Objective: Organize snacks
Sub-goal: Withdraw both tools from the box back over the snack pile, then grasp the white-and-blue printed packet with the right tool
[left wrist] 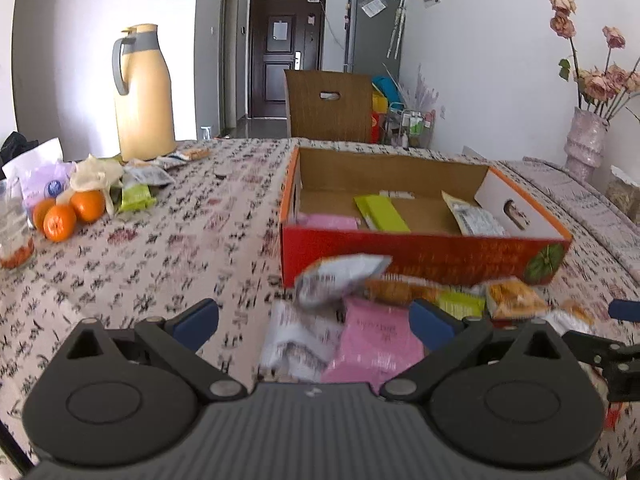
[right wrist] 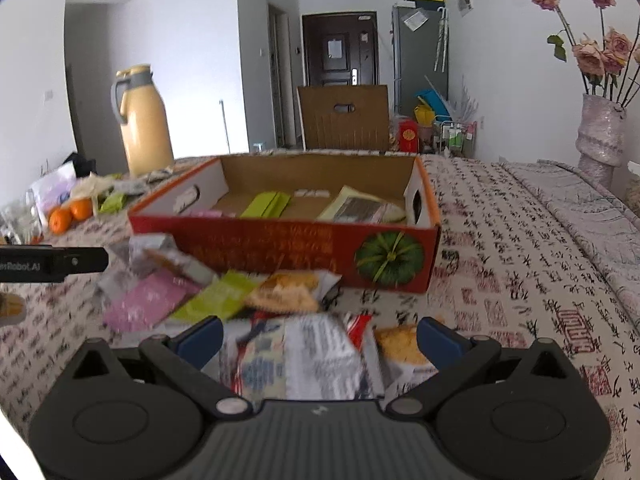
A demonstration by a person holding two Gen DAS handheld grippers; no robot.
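A red cardboard box (left wrist: pixel 420 254) (right wrist: pixel 280 246) stands on the table and holds a green packet (left wrist: pixel 382 212) (right wrist: pixel 266 204), a pink packet (left wrist: pixel 326 222) and a grey packet (left wrist: pixel 476 218). A loose pile of snack packets lies in front of it. My left gripper (left wrist: pixel 316 324) is open over a pink packet (left wrist: pixel 374 346) and a silver packet (left wrist: pixel 298 344). My right gripper (right wrist: pixel 320 340) is open over a silver packet (right wrist: pixel 316 356), with a biscuit packet (right wrist: pixel 400 346) by its right finger. Neither holds anything.
A yellow thermos (left wrist: pixel 142 94) (right wrist: pixel 142 122), oranges (left wrist: pixel 66 214) and more packets (left wrist: pixel 138 196) sit at the table's left. A vase of dried roses (left wrist: pixel 584 144) (right wrist: pixel 600 136) stands far right. A wooden chair (left wrist: pixel 330 106) is behind the table. The other gripper's tip (right wrist: pixel 60 264) enters from the left.
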